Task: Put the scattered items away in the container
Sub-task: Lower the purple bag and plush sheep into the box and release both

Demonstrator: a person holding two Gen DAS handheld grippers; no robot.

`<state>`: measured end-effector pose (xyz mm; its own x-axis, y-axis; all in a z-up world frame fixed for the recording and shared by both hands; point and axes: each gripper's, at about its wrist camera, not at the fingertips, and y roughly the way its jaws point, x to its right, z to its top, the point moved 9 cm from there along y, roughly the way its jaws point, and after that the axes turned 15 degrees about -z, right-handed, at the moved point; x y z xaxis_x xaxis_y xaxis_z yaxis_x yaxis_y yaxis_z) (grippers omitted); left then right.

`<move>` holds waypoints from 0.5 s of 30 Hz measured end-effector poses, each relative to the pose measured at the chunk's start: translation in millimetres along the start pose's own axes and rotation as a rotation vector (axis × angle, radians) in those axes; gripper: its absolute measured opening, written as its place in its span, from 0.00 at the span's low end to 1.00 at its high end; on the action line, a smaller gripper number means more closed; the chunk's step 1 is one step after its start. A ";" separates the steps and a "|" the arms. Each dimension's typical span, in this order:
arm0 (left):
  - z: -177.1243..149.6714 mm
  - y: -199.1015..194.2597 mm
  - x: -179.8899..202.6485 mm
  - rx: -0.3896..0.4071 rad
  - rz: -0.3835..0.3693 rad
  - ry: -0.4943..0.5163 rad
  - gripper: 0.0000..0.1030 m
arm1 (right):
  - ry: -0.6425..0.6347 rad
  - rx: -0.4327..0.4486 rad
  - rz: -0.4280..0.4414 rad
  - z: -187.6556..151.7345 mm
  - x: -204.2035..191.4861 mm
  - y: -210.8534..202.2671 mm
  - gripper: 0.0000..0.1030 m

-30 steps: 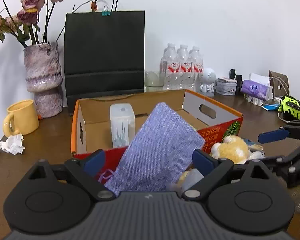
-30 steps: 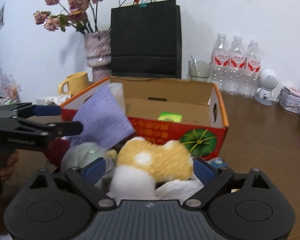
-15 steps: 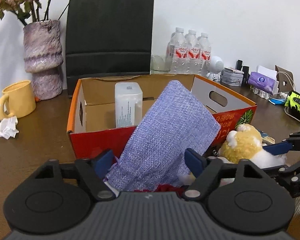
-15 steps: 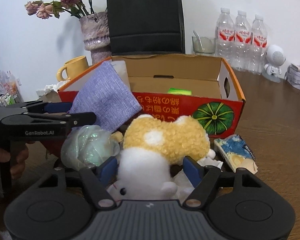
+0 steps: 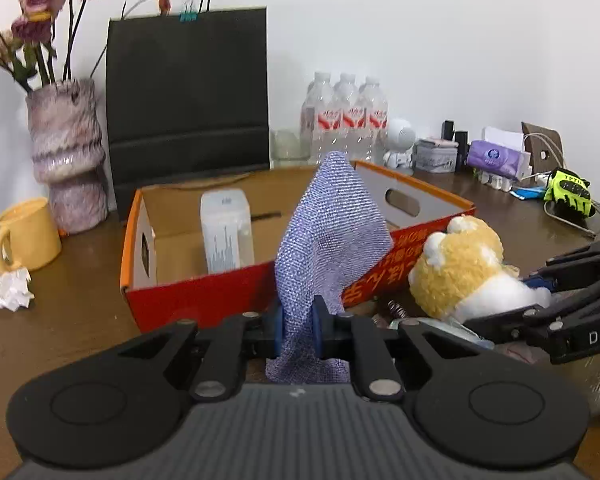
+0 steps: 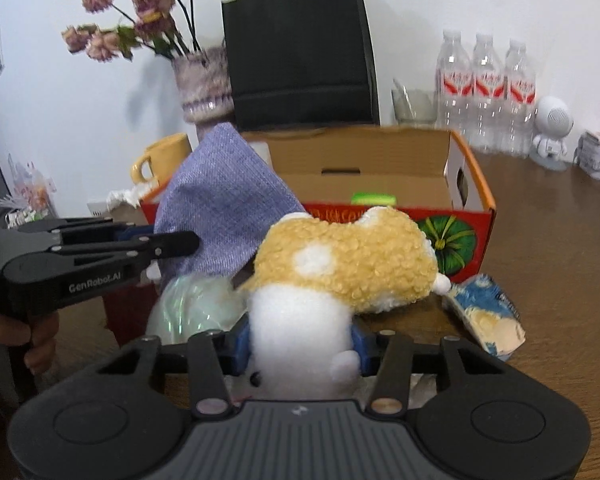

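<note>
My left gripper (image 5: 298,328) is shut on the lower end of a purple woven cloth (image 5: 332,232), which stands up bunched in front of the red and orange cardboard box (image 5: 140,240). In the right wrist view, the jaws of my right gripper (image 6: 300,342) are closing on the white body of a yellow and white plush toy (image 6: 348,256), and the blue pads (image 6: 242,338) touch its sides. The plush toy (image 5: 456,264) lies just outside the box's front wall (image 6: 472,236). A white carton (image 5: 226,232) and a green item (image 6: 374,199) sit inside the box.
A clear plastic bag (image 6: 192,308) and a blue and yellow packet (image 6: 484,312) lie by the plush toy. Around the box stand a yellow mug (image 5: 24,236), a vase (image 5: 68,160), a black paper bag (image 5: 188,112) and water bottles (image 5: 344,120). Crumpled tissue (image 5: 8,292) lies at the left.
The left jaws closed onto the purple cloth, which went from a flat slab to a pinched, upright peak. The right jaws narrowed around the plush toy's white body.
</note>
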<state>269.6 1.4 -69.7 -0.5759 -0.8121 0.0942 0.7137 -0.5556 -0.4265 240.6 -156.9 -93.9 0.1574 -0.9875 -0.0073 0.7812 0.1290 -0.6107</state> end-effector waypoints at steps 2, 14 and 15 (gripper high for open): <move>4.0 -4.4 3.9 0.019 -0.003 0.004 0.14 | 0.007 0.023 -0.008 3.1 0.9 -4.1 0.45; 45.2 -43.1 0.6 0.169 0.009 -0.052 0.14 | 0.060 0.121 -0.009 27.6 11.2 -24.7 0.45; 53.2 -47.2 -3.6 0.191 0.013 -0.066 0.14 | 0.064 0.135 -0.006 34.2 12.9 -27.0 0.45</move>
<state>259.2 21.1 -2.1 -0.5433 -0.8258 0.1515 0.7872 -0.5638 -0.2498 242.2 -170.0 -50.4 0.1172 -0.9915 -0.0568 0.8568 0.1299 -0.4990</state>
